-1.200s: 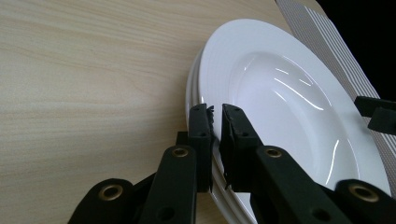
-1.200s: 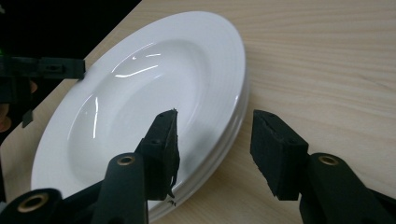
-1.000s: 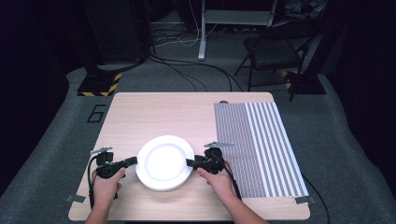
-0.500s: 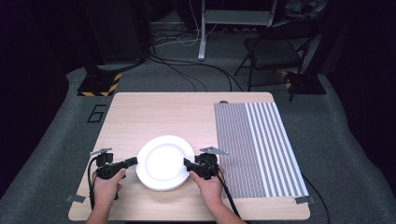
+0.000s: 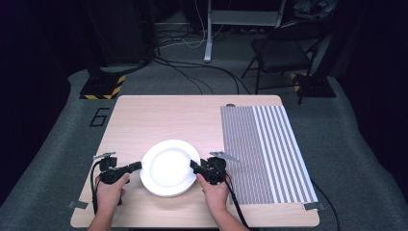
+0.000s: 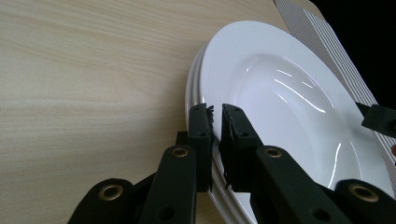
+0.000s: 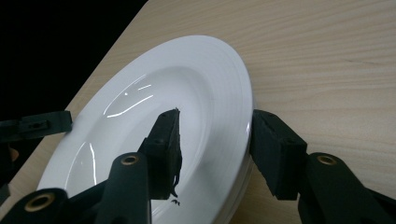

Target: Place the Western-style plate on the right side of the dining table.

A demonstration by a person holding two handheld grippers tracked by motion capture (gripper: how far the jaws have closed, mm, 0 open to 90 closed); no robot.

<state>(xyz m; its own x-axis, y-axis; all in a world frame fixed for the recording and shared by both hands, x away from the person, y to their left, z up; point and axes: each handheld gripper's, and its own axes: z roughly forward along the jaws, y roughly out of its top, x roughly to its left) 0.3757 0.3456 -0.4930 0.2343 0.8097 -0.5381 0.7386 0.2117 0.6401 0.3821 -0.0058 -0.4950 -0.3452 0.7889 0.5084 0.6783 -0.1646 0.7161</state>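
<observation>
Plate stack (image 5: 167, 168) sat near tabletop (image 5: 159, 118) front edge. My left gripper (image 6: 216, 122) fingers pinched top plate rim; right gripper (image 7: 215, 140) fingers wide, astride rim. Risk judged: one-sided lift, top plate tilts, slips.

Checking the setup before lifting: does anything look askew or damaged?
Nothing looks damaged. The white plates sit in a slightly uneven stack, lower rims peeking out at the left hand-held gripper. The striped mat lies flat.

Numeral "6" marked on grey floor (image 5: 57, 159) left of table (image 5: 159, 115); no other readable text.
</observation>
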